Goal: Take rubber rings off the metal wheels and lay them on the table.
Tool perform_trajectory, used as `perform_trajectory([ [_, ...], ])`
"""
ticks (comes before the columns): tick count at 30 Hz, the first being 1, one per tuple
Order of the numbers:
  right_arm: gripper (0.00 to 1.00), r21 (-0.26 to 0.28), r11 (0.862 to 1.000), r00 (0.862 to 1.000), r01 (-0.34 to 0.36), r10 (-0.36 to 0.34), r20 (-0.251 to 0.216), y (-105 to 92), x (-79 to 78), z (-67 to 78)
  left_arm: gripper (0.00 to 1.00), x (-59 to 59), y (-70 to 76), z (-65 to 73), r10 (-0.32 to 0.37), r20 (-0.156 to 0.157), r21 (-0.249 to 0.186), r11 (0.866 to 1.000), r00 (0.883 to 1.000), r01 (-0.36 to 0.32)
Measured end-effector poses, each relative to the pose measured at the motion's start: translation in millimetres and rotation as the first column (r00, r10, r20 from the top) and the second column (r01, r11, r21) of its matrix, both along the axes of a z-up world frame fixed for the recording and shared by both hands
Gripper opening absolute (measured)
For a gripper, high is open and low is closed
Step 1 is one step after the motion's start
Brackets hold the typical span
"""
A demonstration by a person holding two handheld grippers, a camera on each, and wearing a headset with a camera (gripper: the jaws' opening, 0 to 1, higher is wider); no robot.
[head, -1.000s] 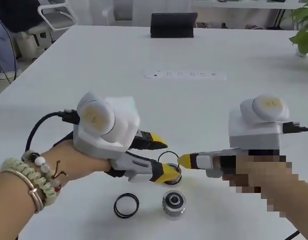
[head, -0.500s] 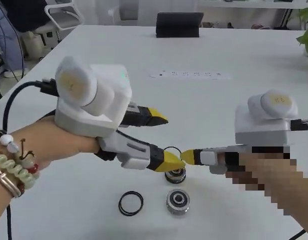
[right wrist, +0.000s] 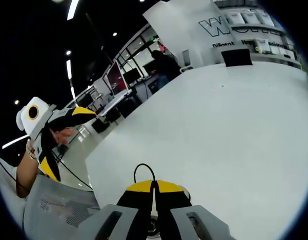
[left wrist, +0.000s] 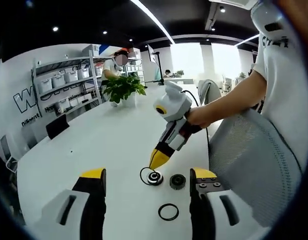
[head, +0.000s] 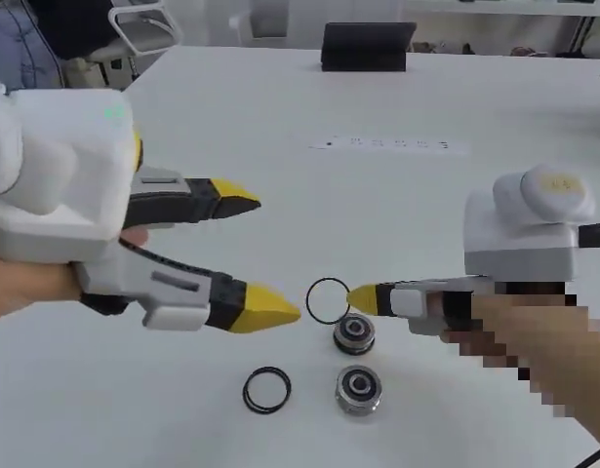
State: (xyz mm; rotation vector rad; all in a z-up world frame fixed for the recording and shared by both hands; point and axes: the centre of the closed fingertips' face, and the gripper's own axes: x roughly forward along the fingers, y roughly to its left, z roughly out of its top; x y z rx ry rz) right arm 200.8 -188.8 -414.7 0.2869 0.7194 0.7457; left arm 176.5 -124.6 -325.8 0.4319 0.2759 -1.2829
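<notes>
The right gripper [head: 356,297], its yellow-tipped fingers [right wrist: 141,188] pressed together, pinches a thin black rubber ring [head: 326,300] and holds the slender hoop upright just above the smooth white counter [head: 280,117]. Below the ring's lower right edge sits a small metal wheel [head: 353,334], round, silvery and glossy with a dark centre. Whether ring and wheel touch cannot be told.

A second metal wheel [head: 359,385] of the same build, grooved around its rim, stands nearer the person. Just to its left a loose black ring [head: 267,390] lies flat on the counter, and it looks like two thin hoops slightly offset.

The left gripper [head: 275,257] has a bulky white plastic body and black fingers capped in pointed yellow. It hangs over the counter to the left of the wheels, fingers spread wide and holding nothing.

In the left gripper view both wheels and the flat ring sit ahead, between its parted tips. In the right gripper view the held ring rises as a black arc from the closed tips. A flat white socket strip [head: 387,144] lies farther across the counter.
</notes>
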Motion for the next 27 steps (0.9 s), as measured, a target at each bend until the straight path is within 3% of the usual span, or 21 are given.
perform_trajectory([
  [5,0.0,0.018,1.0,1.0,-0.023,0.023,0.008,8.2,-3.5,7.1,0.72,-8.8,19.1,-8.4,0.03,-0.012,0.017,0.999,0.999,-0.03],
  [14,0.0,0.092,0.995,0.999,-0.04,0.04,0.002,22.4,-9.3,21.1,0.76,-25.7,37.4,-28.9,0.091,-0.06,-0.008,0.996,0.994,-0.091],
  [17,0.0,0.099,0.994,0.999,-0.051,0.051,0.003,27.2,-11.8,22.5,0.77,-27.8,43.3,-35.6,0.127,-0.075,-0.025,0.991,0.989,-0.129],
  [20,0.0,0.103,0.992,0.998,-0.068,0.068,0.003,32.4,-14.8,22.9,0.78,-30.9,50.6,-50.4,0.163,-0.093,-0.002,0.987,0.982,-0.164],
  [27,0.0,0.094,0.99,0.994,-0.105,0.106,-0.003,42.5,-22.1,19.4,0.83,-40.9,53.4,-63.4,0.18,-0.131,0.0,0.983,0.975,-0.181],
])
